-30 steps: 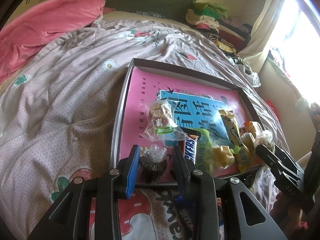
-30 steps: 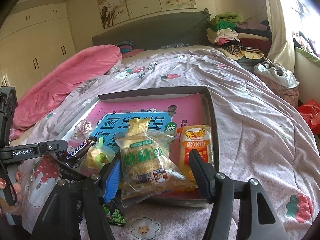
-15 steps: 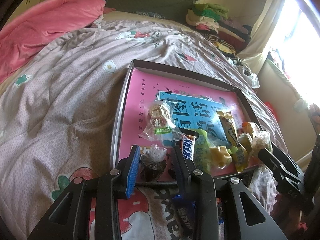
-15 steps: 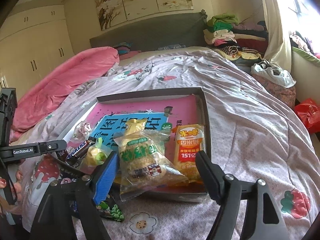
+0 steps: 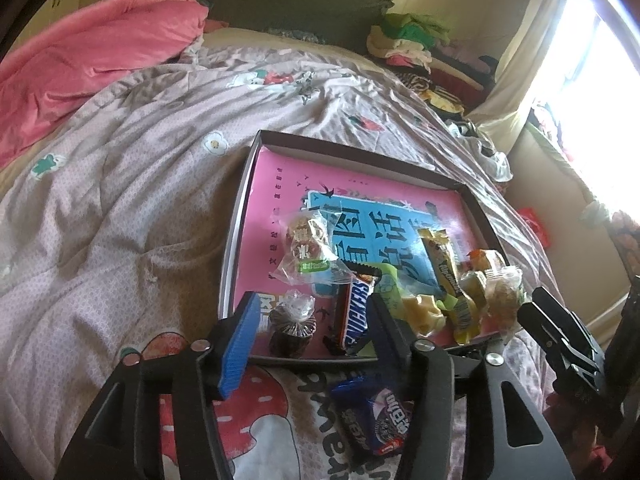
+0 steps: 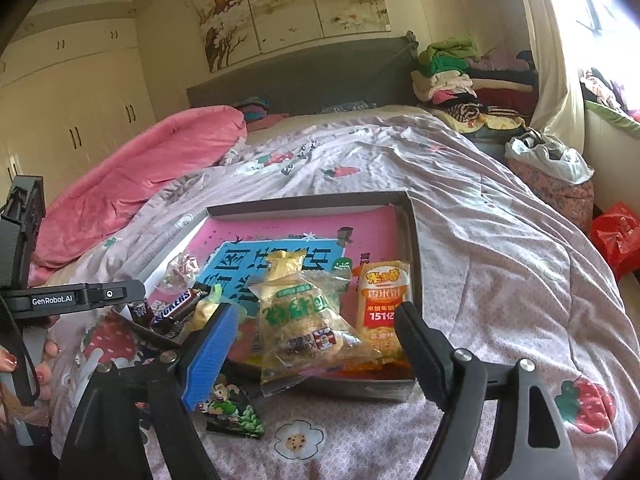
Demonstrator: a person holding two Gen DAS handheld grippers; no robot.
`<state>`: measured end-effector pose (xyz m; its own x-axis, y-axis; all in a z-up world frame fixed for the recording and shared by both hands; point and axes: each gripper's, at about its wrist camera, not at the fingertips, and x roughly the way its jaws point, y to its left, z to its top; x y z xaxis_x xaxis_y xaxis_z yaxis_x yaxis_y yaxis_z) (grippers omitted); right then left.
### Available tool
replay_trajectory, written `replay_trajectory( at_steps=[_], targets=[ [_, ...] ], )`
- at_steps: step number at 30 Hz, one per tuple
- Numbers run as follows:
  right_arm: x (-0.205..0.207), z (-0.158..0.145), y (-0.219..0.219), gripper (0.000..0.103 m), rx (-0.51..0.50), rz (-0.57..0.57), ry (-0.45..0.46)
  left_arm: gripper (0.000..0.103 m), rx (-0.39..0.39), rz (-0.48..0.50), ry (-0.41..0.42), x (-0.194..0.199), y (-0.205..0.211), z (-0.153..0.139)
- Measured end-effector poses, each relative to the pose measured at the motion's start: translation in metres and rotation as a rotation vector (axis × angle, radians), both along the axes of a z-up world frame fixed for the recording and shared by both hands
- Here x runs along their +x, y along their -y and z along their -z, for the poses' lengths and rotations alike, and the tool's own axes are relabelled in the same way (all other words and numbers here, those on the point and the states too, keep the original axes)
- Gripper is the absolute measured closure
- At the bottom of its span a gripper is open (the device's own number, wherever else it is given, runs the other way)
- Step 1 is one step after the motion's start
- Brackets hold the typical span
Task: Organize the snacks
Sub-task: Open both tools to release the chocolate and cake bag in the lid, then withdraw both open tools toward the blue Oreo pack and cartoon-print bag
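A shallow dark box (image 5: 240,208) with a pink and blue lining lies on the bed and holds several snacks. My left gripper (image 5: 310,330) is open and empty, its jaws either side of a small dark cake in clear wrap (image 5: 292,326), with a Snickers bar (image 5: 356,312) by the right jaw. A blue cookie pack (image 5: 374,420) lies on the quilt below it. My right gripper (image 6: 316,340) is open and empty, just in front of a clear bag of yellow snacks (image 6: 308,328) and an orange rice-cracker pack (image 6: 382,304) in the box (image 6: 412,248).
A dark green snack pack (image 6: 232,412) lies on the quilt outside the box's near edge. A pink duvet (image 6: 132,176) is bunched at the far left of the bed. Folded clothes (image 6: 460,76) pile up at the headboard's right. A red bag (image 6: 618,236) sits on the floor.
Both grippers have pulled back a little toward the near edge of the box. The blue cookie pack and the green pack show more fully. No snack has moved.
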<state>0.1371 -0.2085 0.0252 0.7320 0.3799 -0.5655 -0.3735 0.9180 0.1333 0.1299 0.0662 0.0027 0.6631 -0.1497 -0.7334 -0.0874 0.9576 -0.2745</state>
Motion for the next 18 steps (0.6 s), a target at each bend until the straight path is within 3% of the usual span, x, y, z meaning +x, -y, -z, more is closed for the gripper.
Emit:
replay_trajectory(
  at_steps=[10,18],
  targets=[
    [-0.006,-0.008,0.002,0.02,0.022,-0.007,0.01,0.029,0.006,0.015,0.015,-0.006,0.006,-0.011],
    [-0.015,-0.014,0.0,0.017,0.024,-0.02,0.015,0.026,-0.002,0.036,-0.001,-0.012,0.013,-0.013]
  ],
)
